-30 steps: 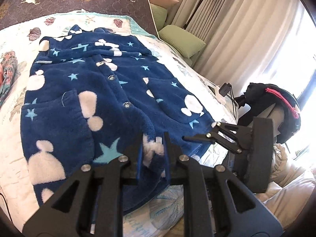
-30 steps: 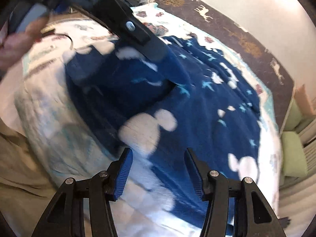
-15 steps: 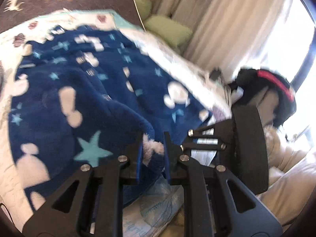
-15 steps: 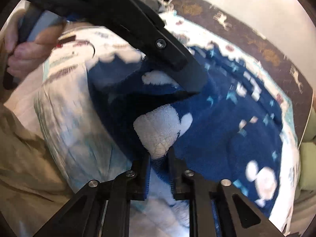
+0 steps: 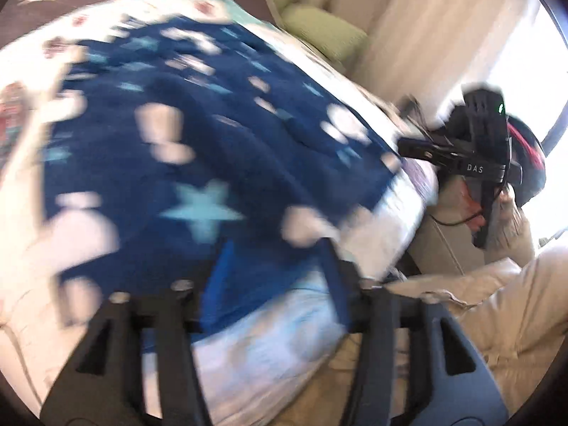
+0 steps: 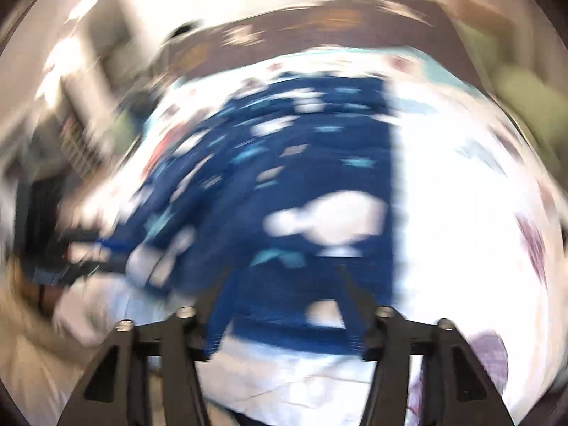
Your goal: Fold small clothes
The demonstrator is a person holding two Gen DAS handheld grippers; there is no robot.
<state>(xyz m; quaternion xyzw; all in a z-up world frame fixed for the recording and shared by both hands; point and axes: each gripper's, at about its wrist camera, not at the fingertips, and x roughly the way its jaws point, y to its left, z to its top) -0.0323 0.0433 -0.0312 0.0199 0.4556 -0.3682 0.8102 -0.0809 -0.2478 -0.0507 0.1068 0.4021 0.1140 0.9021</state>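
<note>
Both of my views are very blurry, smeared by fast motion. Bright daylight pours in from the window (image 5: 532, 81) on the right of my left view and washes it white. In my right view the bed cover (image 6: 461, 213) glares pure white. The round edges bend everything and go dark at the corners.

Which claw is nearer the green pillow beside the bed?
Right, probably. The right claw sits at the blue garment's hem on the pillow side of the bed; the left claw is at the hem farther over, with more garment between it and the green pillow.
</note>
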